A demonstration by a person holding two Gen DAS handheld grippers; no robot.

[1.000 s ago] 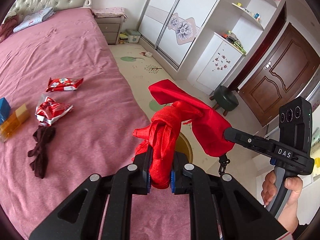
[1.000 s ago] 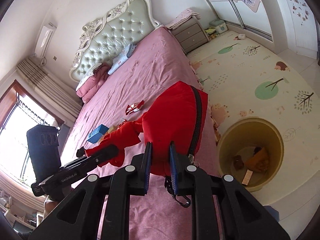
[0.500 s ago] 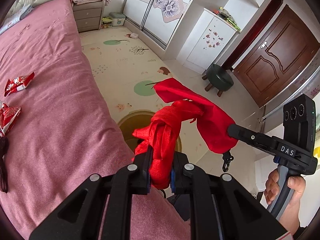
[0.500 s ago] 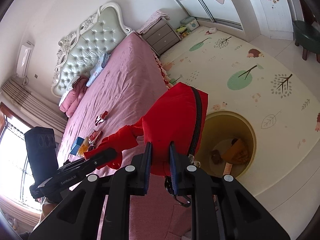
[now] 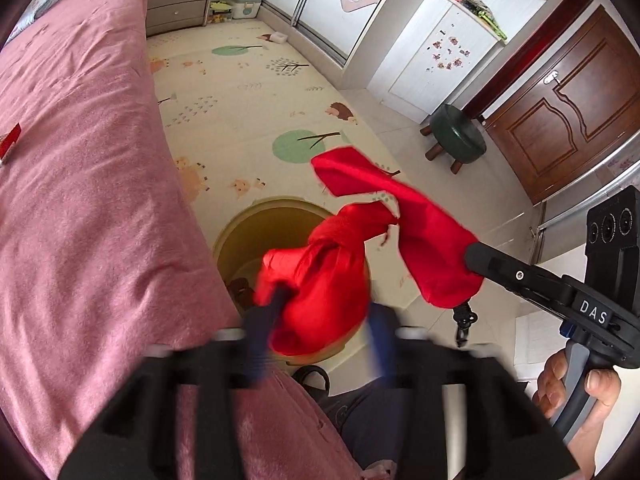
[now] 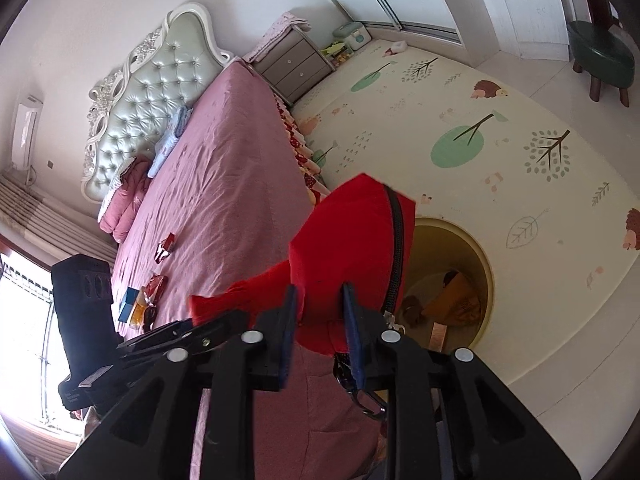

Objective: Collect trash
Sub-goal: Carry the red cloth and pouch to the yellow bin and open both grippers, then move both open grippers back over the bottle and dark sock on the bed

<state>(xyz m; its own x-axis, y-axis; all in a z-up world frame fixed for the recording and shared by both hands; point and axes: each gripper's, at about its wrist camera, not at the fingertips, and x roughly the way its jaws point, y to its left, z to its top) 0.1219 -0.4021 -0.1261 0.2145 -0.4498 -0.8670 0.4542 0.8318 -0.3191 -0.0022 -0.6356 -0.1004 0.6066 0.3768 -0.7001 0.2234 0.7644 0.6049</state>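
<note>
A red cloth bag (image 5: 344, 256) with a black zipper (image 6: 398, 248) hangs over a yellow bin (image 5: 240, 248) on the floor beside the bed. My left gripper (image 5: 316, 332) is blurred with its jaws spread apart; the knotted red end lies between them. My right gripper (image 6: 318, 312) has its jaws slightly apart around the bag's other end. In the left wrist view the right gripper (image 5: 476, 260) touches the bag. The bin (image 6: 480, 264) holds brown trash (image 6: 456, 300). Red wrappers (image 6: 164, 248) lie on the bed.
The pink bed (image 5: 80, 200) fills the left. A blue box (image 6: 129, 306) and other small items lie on it. A green stool (image 5: 456, 136) stands near the brown door (image 5: 568, 112). A nightstand (image 6: 292, 64) stands by the headboard. A play mat (image 6: 480, 140) covers the floor.
Both grippers carried the red bag from above the bed to over the yellow bin. The left jaws have sprung apart, and the right jaws have widened a little.
</note>
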